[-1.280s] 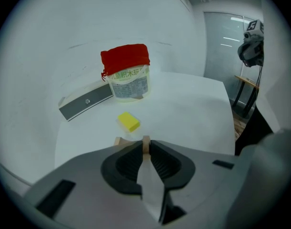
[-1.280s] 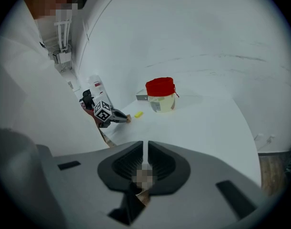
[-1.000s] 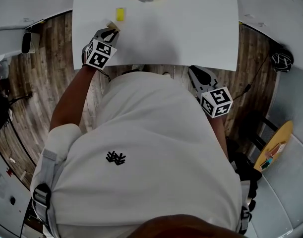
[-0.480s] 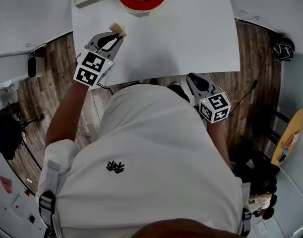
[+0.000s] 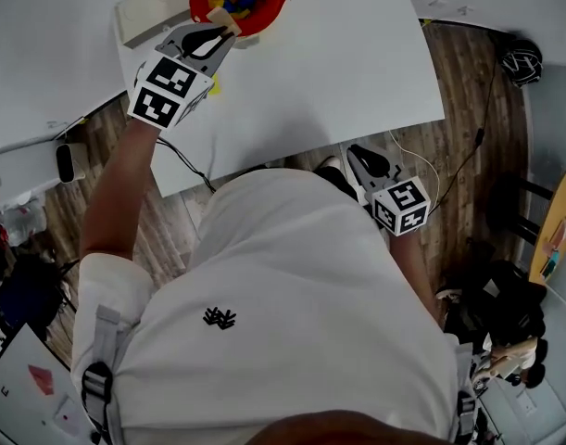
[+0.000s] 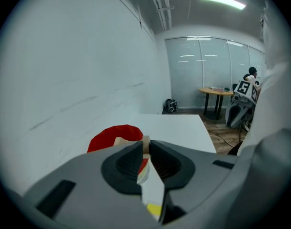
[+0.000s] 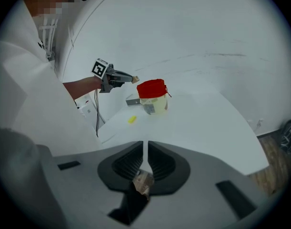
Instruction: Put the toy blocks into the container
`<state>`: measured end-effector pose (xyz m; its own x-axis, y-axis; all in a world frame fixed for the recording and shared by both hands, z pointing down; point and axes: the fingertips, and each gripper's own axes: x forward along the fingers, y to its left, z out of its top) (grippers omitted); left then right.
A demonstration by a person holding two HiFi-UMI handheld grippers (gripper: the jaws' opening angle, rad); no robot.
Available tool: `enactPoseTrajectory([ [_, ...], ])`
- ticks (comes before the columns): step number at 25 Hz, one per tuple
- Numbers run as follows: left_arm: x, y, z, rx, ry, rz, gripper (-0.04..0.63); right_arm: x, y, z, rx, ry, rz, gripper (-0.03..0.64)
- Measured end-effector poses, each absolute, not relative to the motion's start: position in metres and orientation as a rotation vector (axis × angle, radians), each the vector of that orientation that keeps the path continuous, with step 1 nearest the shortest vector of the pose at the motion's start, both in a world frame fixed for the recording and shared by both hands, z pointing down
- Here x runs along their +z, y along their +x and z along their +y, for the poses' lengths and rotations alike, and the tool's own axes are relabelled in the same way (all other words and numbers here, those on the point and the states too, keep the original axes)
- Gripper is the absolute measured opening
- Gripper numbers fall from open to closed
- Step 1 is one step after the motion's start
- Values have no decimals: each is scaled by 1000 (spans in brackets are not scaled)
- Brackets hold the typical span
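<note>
My left gripper is shut on a small beige block and holds it at the near rim of the red container, which has several coloured blocks inside. In the left gripper view the beige block sits pinched between the jaws of the left gripper, with the red container just beyond. A yellow block lies on the table short of the container. My right gripper hangs shut and empty by the table's near edge.
The white table stands against a white wall. A flat beige box lies left of the container. Wood floor with cables and a black bundle lies to the right. A round wooden table stands far off.
My left gripper has risen and moved away from me with the beige block, from beside the yellow block to the container's rim. The right gripper has stayed put.
</note>
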<state>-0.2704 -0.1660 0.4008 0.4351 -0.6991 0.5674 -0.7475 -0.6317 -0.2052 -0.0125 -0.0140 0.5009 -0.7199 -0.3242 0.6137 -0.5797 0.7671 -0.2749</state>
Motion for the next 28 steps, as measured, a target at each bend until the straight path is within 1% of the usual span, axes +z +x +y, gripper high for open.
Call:
enactPoseTrajectory([
  [11,419,-269,-257,1009,2510,-1314,55,503,8,-5,669,778,-2376,32],
  [24,480,-278,-320,1217,2315,-1312,55,503,42,9,755,919,-2344,32],
  [28,486,-283,-326,1289,2249,-1309,55,503,52,11,776,948,-2340,32],
])
